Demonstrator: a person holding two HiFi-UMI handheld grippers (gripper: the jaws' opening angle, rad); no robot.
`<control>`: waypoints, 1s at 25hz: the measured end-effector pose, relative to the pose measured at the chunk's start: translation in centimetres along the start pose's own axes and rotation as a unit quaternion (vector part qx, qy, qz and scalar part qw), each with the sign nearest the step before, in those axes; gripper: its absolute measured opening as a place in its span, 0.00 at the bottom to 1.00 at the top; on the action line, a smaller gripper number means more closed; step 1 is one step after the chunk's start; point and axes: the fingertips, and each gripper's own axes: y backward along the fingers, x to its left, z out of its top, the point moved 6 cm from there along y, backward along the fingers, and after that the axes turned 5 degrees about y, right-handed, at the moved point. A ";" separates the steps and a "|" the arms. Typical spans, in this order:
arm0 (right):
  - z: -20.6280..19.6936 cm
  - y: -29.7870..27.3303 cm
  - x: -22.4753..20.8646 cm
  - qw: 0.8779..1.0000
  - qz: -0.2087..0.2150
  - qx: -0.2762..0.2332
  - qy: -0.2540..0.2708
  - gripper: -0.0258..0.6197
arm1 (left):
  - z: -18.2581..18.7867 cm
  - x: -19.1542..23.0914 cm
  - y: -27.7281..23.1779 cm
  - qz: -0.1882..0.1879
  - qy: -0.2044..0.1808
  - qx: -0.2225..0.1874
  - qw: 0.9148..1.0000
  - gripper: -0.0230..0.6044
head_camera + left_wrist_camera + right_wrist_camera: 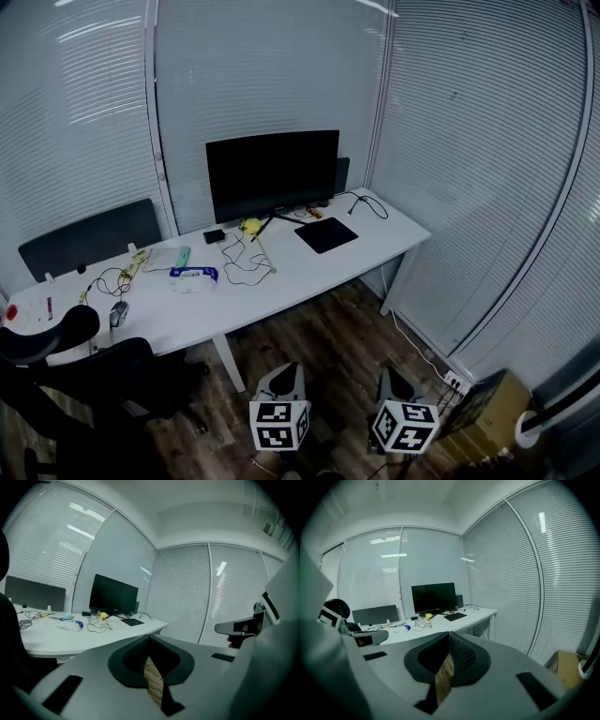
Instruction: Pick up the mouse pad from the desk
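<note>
Left hand-held gripper: low in the head view, above the wood floor and well apart from the counter. Its own view shows the jaws pressed together tip to tip, with nothing between them.
Right hand-held gripper: just beside the left one, also over the floor. Its jaws are closed on each other and it is empty.
Mouse pad: black, lying flat on the counter toward its right end, in front of the monitor's right side. Nothing touches it, and it is well apart from both hand-held grippers. Each gripper view shows it only as a small dark patch far beyond the jaw tips.
Counter: white and long, running from lower left to upper right in the head view, set against walls covered with blinds.
Monitor: dark screen, upright at the back middle of the counter.
Cables: a loose black loop in front of the monitor, left of the mouse pad. Another black cable curls at the far right corner.
Yellow object: small, by the monitor's foot — what it is cannot be told.
Blue-and-white packet: lying left of the cables.
Computer mouse: grey, near the counter's left end, far from the pad.
Office chair: black, at the counter's left end.
Cardboard box: on the floor at lower right, by the wall.
</note>
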 end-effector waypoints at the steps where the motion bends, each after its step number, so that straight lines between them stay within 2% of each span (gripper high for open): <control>1: -0.1 0.0 -0.1 1.000 -0.002 0.002 -0.001 0.09 | -0.2 -0.1 0.0 -0.002 -0.002 0.002 1.000 0.06; 11: 0.0 -1.8 -1.0 1.000 -0.004 0.005 -0.005 0.09 | -0.5 -0.3 -1.8 -0.004 -0.018 0.016 1.000 0.06; 17: 1.0 -3.7 -2.4 1.000 -0.006 -0.008 -0.009 0.09 | 0.3 -0.5 -4.2 0.000 -0.028 0.014 1.000 0.06; 25: 1.6 -7.7 -4.4 1.000 -0.002 0.003 -0.015 0.09 | 0.9 -0.7 -8.8 0.009 -0.034 0.027 0.999 0.06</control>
